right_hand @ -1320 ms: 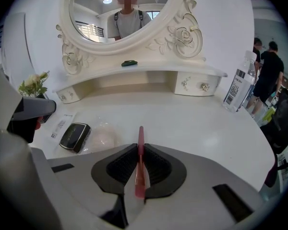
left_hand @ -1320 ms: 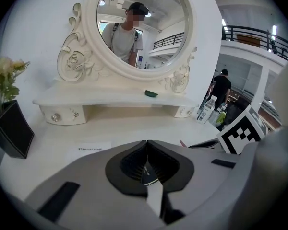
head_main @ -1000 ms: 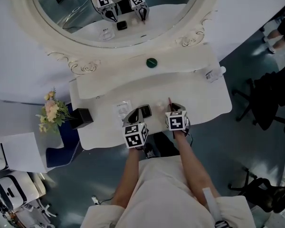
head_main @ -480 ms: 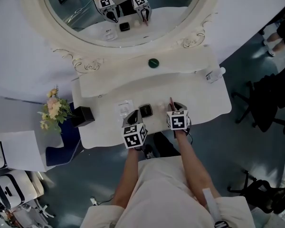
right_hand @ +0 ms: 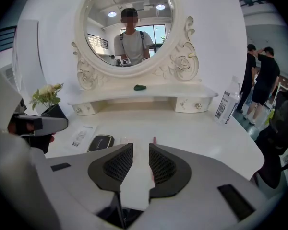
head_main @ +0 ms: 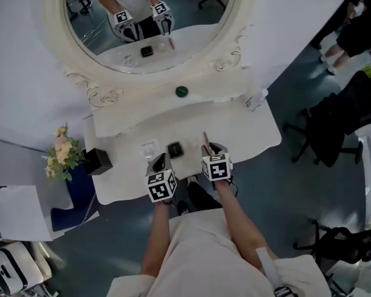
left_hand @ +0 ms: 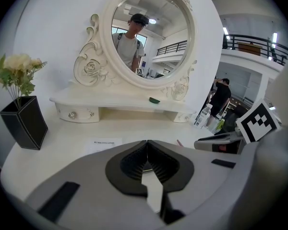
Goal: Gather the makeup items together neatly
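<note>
A black compact point(head_main: 174, 150) lies on the white vanity table point(head_main: 247, 135), next to a white printed leaflet point(head_main: 149, 147). A pink pencil point(head_main: 205, 142) lies to the compact's right. My left gripper point(head_main: 158, 159) hangs just short of the compact, shut with nothing in it point(left_hand: 145, 143). My right gripper point(head_main: 209, 147) is raised over the near end of the pencil point(right_hand: 154, 140). Its jaws point(right_hand: 140, 150) have just been opening and stand apart, with nothing pressed between the pads. The compact point(right_hand: 100, 142) and a small pale item point(right_hand: 125, 139) show ahead of them.
A green lid-like thing point(head_main: 182, 91) sits on the raised shelf under the oval mirror point(head_main: 148, 17). A clear bottle point(head_main: 255, 99) stands at the table's right end, and a black vase of flowers point(head_main: 98, 161) at its left edge. Office chairs stand on the floor at the right.
The right gripper has lifted off the pencil and its jaws have parted. The left gripper has drawn back a little from the compact. The head view has shifted.
</note>
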Available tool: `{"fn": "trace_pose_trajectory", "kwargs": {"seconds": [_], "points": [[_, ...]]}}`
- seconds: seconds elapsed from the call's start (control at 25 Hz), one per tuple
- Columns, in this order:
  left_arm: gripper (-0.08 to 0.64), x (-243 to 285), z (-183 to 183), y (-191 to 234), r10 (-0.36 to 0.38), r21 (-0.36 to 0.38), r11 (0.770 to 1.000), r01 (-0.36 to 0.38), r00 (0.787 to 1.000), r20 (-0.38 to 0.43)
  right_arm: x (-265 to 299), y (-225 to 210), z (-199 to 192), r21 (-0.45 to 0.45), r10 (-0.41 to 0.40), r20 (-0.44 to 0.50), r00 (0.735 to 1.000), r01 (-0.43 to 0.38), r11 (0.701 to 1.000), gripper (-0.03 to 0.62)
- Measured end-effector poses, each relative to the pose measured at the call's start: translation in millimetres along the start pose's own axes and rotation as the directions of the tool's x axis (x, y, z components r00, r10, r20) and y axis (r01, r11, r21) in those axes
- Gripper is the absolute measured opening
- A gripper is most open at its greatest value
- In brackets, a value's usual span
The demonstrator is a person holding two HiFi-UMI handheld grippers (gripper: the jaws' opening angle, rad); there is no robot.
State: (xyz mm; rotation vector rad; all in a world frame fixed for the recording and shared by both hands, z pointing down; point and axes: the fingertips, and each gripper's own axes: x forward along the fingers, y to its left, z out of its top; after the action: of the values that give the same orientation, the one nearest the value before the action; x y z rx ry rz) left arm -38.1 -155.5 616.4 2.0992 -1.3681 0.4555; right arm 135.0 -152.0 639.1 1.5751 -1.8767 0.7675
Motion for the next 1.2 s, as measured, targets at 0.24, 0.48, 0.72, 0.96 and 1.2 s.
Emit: {"fn": "trace_pose_trajectory", "kwargs": {"seconds": [0.24, 0.48, 0.72, 0.96, 1.2], "points": [[0.015, -33.7, -19.3, -4.0, 0.011, 0.018, 1.000, -0.011, 1.000, 0.005, -35.5, 22.3, -17.5, -0.009, 0.062, 0.043, 0.997, -0.061, 0.998, 0.137], [0.015, -64.7, -34.3, -4.3, 0.008, 0.050, 0.999, -0.009, 1.000, 0.025, -66.4, 45.9, -33.4, 0.001, 0.101, 0.110, 0.989, -0.101, 0.995, 0.132], [0.015, -96.5, -50.2, -14.8, -0.002, 0.071, 0.997, -0.002, 0.999, 0.050, -101.2, 53.4, -50.9, 0.042, 0.095, 0.176, 0.980, -0.104, 0.994, 0.087], [0.015, -123.2, -71.2, -25.0, -0.024, 0.108, 0.994, 0.018, 0.998, 0.062, -124.6, 64.5, -71.1, 0.061, 0.096, 0.219, 0.971, -0.112, 0.992, 0.063], [0.015, -135.4, -76.4, -24.5, -0.036, 0.108, 0.994, 0.027, 0.996, 0.076, -143.4, 68.4, -78.0, 0.099, 0.093, 0.267, 0.959, -0.123, 0.987, 0.046]]}}
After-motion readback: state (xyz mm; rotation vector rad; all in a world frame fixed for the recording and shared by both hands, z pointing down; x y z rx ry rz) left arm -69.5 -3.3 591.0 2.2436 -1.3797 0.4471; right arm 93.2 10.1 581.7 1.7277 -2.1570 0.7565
